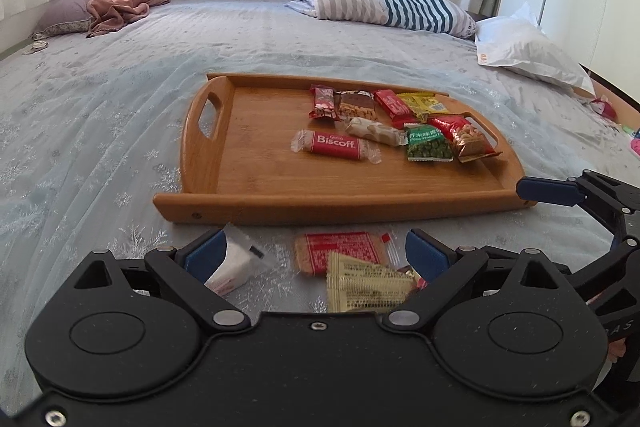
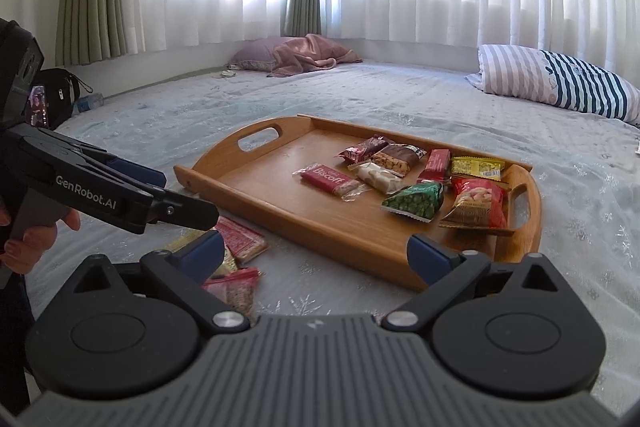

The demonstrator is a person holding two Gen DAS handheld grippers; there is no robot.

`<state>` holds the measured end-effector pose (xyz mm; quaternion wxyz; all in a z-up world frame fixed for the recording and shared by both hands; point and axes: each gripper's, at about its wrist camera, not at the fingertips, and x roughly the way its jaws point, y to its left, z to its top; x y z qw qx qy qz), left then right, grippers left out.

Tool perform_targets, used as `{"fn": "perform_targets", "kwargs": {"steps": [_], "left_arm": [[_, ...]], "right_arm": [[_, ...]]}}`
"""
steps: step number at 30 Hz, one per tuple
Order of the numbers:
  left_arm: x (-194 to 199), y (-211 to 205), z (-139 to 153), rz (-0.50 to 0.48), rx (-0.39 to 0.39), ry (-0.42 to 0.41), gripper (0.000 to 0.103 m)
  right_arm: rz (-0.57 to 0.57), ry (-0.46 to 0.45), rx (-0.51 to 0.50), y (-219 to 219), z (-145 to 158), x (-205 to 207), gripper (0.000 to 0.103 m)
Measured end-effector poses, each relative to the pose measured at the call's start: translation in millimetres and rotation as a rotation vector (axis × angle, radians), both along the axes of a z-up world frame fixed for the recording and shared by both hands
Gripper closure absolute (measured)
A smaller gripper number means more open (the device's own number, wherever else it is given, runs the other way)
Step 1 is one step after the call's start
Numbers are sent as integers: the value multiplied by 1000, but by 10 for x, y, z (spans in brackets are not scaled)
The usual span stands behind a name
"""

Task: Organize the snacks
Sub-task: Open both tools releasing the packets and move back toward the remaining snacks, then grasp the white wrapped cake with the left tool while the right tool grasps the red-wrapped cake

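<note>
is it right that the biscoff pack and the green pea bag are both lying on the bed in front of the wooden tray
No. The Biscoff pack and the green pea bag both lie inside the wooden tray, not on the bed in front of it. The left wrist view shows this plainly; the right wrist view agrees.

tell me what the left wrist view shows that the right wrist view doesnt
Only the left wrist view shows the white plastic bag at the bed's right edge and a clear-wrapped white snack by the left gripper. Only the right wrist view shows the black bag on the floor and the hand holding the left gripper. Both show the wooden tray with the Biscoff and the striped pillow.
</note>
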<state>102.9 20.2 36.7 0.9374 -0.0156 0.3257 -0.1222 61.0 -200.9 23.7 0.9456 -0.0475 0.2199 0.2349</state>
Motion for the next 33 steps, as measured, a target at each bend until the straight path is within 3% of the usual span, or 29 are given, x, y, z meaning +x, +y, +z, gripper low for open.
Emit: {"fn": "perform_targets", "kwargs": {"steps": [15,25,33], "left_arm": [[-176,156,-192,48,12,18,6],[-237,222,-287,65,-4,22,6],[-321,249,-322,123,18,-40,6]], "right_arm": [[-45,41,57,137,-207,-154,0],[-66,23,29,247,-276,-232,0],[-68,-9,24,285,-338,-278,2]]}}
